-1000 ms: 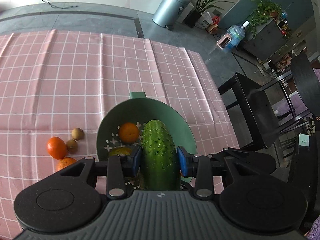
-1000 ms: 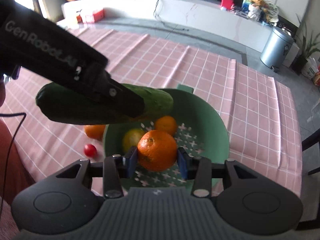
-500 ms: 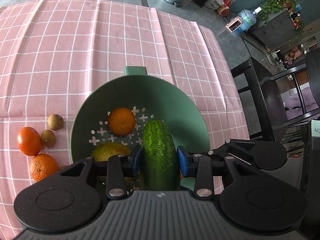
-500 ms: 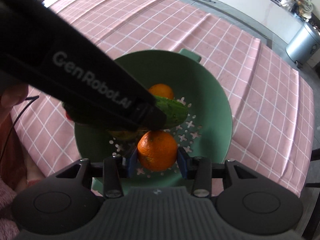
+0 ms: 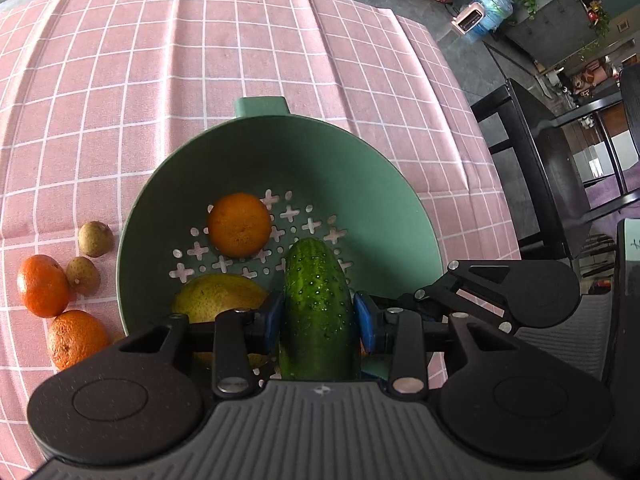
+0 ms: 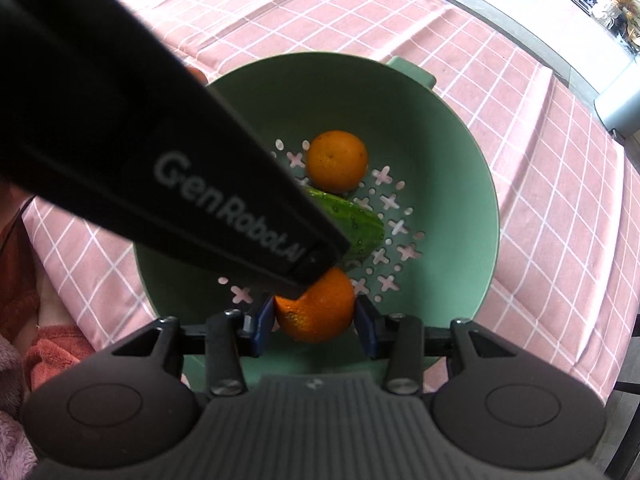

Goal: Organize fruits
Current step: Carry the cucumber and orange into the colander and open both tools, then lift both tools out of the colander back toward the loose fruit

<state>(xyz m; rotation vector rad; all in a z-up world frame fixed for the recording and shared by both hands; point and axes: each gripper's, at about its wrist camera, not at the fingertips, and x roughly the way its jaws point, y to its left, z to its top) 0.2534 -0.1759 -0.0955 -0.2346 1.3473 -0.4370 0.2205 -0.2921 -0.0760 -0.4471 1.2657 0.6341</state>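
Observation:
My left gripper (image 5: pixel 319 317) is shut on a green cucumber (image 5: pixel 316 308), its tip low inside the green colander (image 5: pixel 360 168). An orange (image 5: pixel 239 224) and a yellow-green fruit (image 5: pixel 218 298) lie in the colander. In the right wrist view my right gripper (image 6: pixel 315 322) is shut on an orange (image 6: pixel 316 312) over the near side of the colander (image 6: pixel 460 152). The left gripper's black body (image 6: pixel 160 140) crosses that view and hides most of the cucumber (image 6: pixel 356 228); another orange (image 6: pixel 337 161) lies beyond it.
On the pink checked tablecloth (image 5: pixel 200 40) left of the colander lie two oranges (image 5: pixel 42 286) (image 5: pixel 76 342) and two small brown fruits (image 5: pixel 95 239). The table's right edge drops to a dark chair (image 5: pixel 552 184). A person's sleeve (image 6: pixel 48 348) shows at the lower left.
Both grippers have sunk toward the colander, still holding the cucumber and the orange. The cucumber's tip is now down among the fruit, and the colander fills more of both views.

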